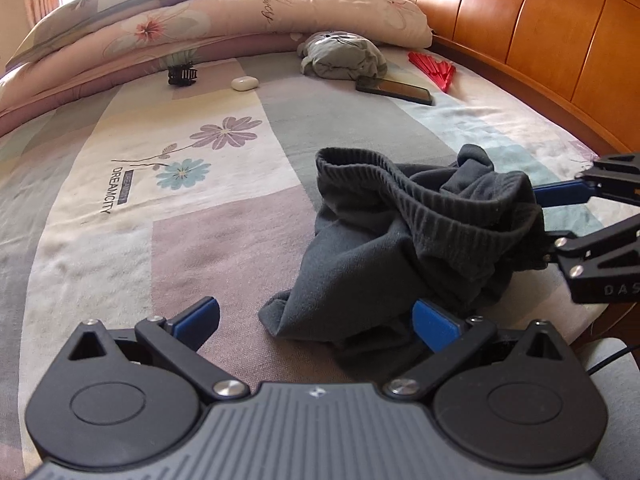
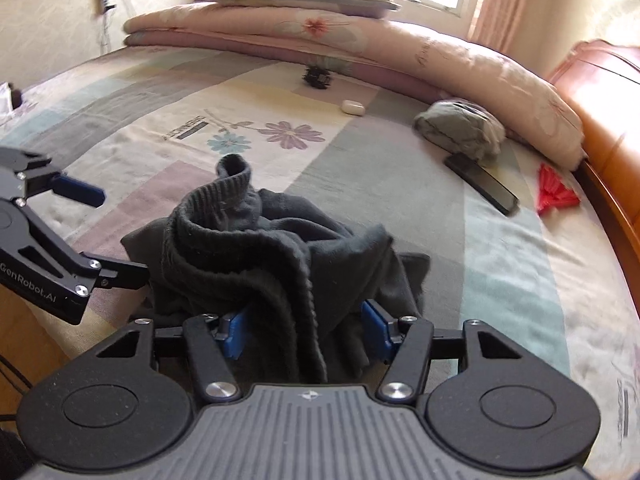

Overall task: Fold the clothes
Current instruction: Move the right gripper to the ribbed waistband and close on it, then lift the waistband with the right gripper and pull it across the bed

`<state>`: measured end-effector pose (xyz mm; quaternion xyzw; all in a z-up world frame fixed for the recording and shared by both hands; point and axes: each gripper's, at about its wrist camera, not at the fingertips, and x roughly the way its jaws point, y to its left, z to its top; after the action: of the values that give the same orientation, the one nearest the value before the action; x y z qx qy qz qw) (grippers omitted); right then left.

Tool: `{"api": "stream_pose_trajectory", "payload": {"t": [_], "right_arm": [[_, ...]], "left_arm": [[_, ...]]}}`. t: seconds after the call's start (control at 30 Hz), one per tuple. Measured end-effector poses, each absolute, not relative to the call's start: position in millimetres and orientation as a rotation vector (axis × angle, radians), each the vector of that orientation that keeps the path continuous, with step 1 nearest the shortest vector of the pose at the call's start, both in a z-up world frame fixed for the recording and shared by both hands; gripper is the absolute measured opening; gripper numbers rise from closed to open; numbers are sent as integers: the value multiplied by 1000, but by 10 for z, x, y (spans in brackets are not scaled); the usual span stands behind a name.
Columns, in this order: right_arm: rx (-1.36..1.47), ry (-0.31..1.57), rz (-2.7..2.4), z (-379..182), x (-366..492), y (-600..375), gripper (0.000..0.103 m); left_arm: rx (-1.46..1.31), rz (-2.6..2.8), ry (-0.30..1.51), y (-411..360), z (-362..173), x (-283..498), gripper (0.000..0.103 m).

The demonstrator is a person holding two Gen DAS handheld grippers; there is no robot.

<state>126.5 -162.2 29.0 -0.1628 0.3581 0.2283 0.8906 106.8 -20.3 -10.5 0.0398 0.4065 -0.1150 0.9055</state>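
A dark grey garment with a ribbed waistband [image 1: 404,240] lies crumpled on the bed near its front edge; it also fills the middle of the right wrist view [image 2: 272,256]. My left gripper [image 1: 316,316] is open, its blue pads apart, with a corner of the fabric lying by its right pad. My right gripper [image 2: 304,328] has its jaws partly apart with a bunch of the garment between the blue pads; from the left wrist view it reaches in from the right [image 1: 540,216], its fingers at the garment's edge. The grip itself is hidden by cloth.
The patchwork bedsheet [image 1: 200,216] spreads ahead. Folded quilts and a pillow [image 1: 224,20] lie at the far side. A grey rolled garment [image 1: 344,56], phone [image 1: 396,90], red fan [image 1: 434,68], white earbud case [image 1: 245,83] and black hair clip [image 1: 183,74] lie beyond. A wooden headboard [image 1: 540,28] runs along the right.
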Motion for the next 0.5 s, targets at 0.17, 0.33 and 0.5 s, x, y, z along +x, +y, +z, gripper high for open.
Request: {"api": "stream_pose_trajectory", "payload": {"t": [0.17, 0.33, 0.5], "right_arm": [[-337, 766, 487, 309, 1416, -1683, 10], [-297, 779, 377, 408, 1593, -2164, 10], [-287, 791, 292, 395, 1676, -2570, 10]], "left_arm": [[96, -249, 841, -263, -95, 1152, 102], [128, -266, 838, -388, -110, 1289, 102], [160, -293, 833, -567, -138, 1449, 102]]}}
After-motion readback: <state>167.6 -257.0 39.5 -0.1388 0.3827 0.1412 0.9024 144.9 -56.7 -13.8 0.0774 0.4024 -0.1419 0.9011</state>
